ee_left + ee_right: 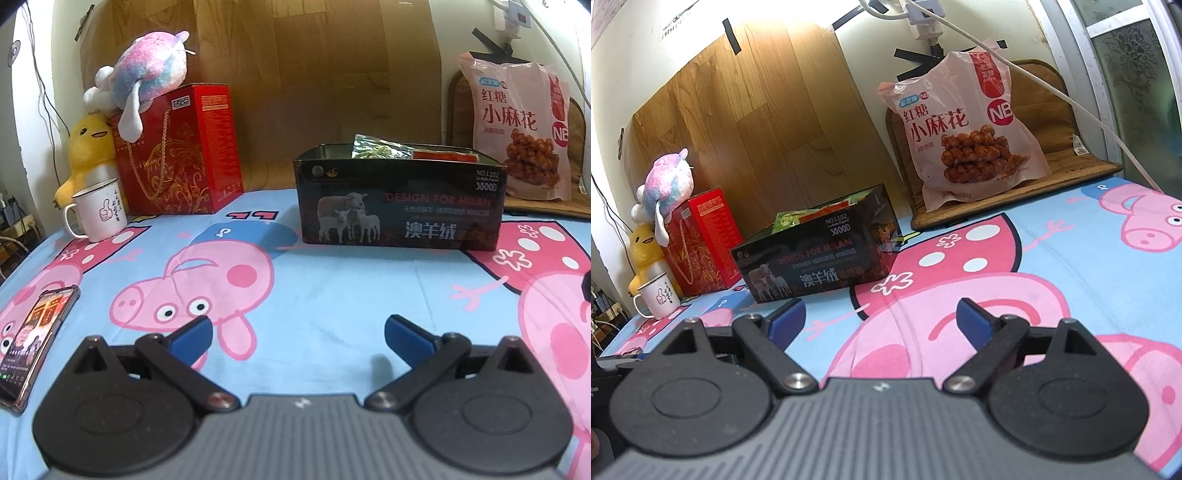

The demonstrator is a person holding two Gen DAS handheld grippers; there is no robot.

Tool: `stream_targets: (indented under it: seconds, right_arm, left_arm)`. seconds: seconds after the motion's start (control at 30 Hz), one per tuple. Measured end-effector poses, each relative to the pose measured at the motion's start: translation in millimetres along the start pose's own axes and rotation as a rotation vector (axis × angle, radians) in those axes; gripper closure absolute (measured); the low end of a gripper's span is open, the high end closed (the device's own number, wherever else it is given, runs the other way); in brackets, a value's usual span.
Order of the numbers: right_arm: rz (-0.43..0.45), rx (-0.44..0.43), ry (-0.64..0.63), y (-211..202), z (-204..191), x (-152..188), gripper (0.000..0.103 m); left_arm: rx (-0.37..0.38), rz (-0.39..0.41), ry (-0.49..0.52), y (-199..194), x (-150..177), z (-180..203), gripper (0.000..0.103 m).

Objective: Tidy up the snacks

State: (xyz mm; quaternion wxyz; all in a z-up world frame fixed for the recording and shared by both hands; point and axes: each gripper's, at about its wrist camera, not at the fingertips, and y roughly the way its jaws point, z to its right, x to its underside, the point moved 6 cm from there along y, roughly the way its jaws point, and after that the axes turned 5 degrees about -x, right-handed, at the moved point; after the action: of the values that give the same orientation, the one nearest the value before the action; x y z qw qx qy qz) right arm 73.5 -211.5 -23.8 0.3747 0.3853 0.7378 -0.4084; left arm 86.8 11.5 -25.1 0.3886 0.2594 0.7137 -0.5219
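A black open box with sheep pictures (399, 206) stands on the cartoon-pig cloth; it also shows in the right wrist view (816, 264). Snack packets lie inside it: a silvery green one (380, 147) and a red one (445, 155). A large pink snack bag (521, 125) leans upright behind the box on a brown mat; it also shows in the right wrist view (967, 129). My left gripper (298, 334) is open and empty above the cloth, short of the box. My right gripper (881, 321) is open and empty, to the right of the box.
A red gift box (181, 155) with plush toys (147, 74) on and beside it stands at the far left. A white mug (99, 214) sits in front of it. A phone (35, 339) lies at the left edge. A cable (1052, 92) hangs at the right.
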Motion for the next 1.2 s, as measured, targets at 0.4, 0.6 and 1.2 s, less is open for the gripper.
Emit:
stream_targets:
  seconds: [0.4, 0.6, 1.2]
  right_arm:
    - [0.0, 0.002, 0.0, -0.8, 0.1, 0.3, 0.012]
    - [-0.007, 0.0, -0.003, 1.4, -3.4, 0.8, 0.012]
    - [-0.01, -0.002, -0.003, 2.8, -3.9, 1.0, 0.012]
  left_arm:
    - [-0.028, -0.001, -0.014, 0.6, -0.6, -3.9, 0.0]
    - [-0.036, -0.005, -0.02, 1.9, -0.9, -5.7, 0.0]
    - [-0.045, -0.007, -0.039, 2.7, -1.4, -9.9, 0.0]
